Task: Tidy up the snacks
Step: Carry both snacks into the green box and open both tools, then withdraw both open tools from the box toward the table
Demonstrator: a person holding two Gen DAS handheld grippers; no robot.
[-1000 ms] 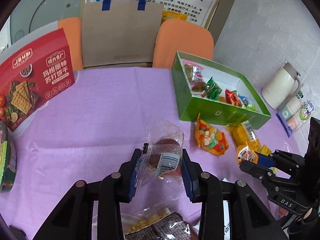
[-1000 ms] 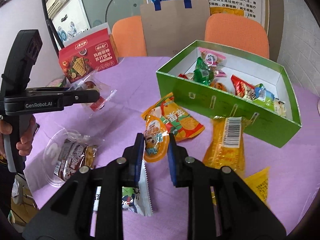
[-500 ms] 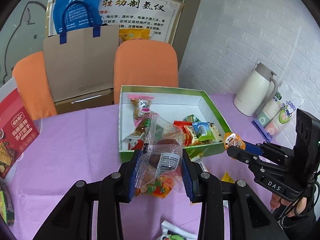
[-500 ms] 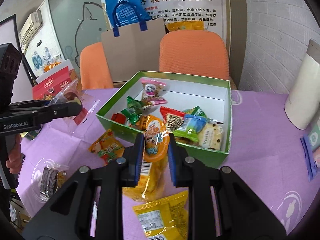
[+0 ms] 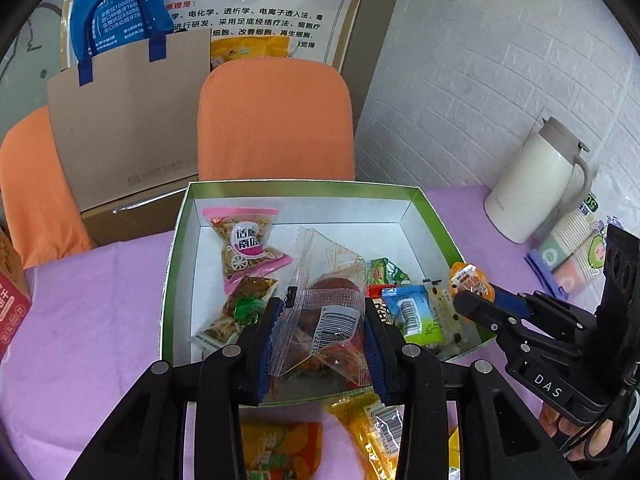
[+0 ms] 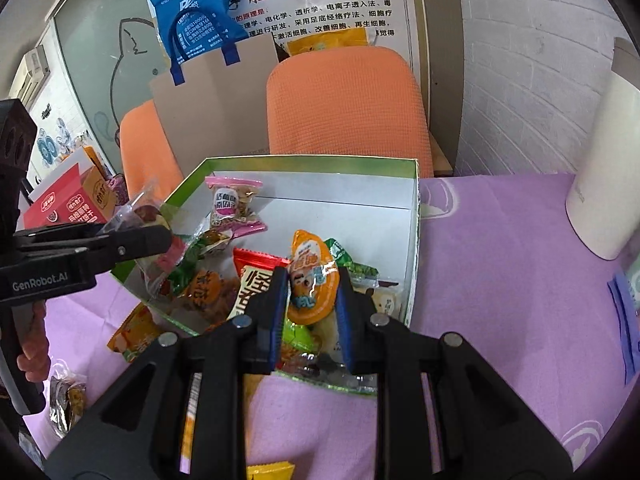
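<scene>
Gripping upright over the green box (image 5: 434, 220): clear pastry packet (image 5: 326, 316) in left jaws, orange jelly cup (image 6: 312, 280) in right.

The open green cardboard box (image 5: 176, 264) sits on the purple-clothed desk (image 5: 88, 320). In the box lie wrapped snacks (image 5: 246, 240). Behind the box stands an orange fabric chair (image 5: 276, 120); right of the box, a white thermos jug (image 5: 540, 188); before the box, a yellow snack packet (image 5: 372, 432).
</scene>
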